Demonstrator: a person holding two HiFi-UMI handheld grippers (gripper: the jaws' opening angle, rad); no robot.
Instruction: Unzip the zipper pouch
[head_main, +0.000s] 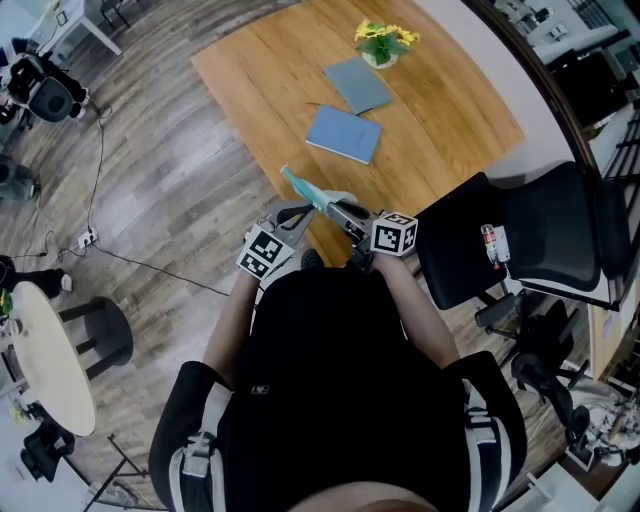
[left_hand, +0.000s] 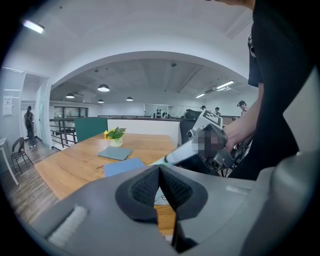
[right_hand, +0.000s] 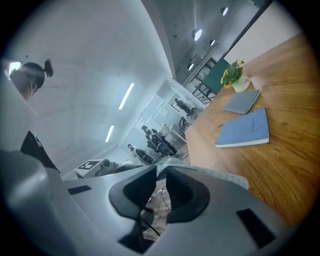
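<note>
You're in what looks like an open-plan office, though the far end is blurry. A black swivel office chair (head_main: 540, 230) sits beside a large light wooden table (head_main: 440, 90). A white power strip (head_main: 87, 238) lies on the grey wood-plank floor (head_main: 170, 180). Round hanging ceiling lamps (left_hand: 103, 88) and long strip lights (left_hand: 225, 84) run overhead, with distant standing people (left_hand: 241, 107).

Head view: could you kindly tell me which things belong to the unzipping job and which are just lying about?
Job: zipper pouch; left gripper; right gripper.
Lying about: blue notebook; grey-blue notebook; potted yellow flowers; black chair.
</note>
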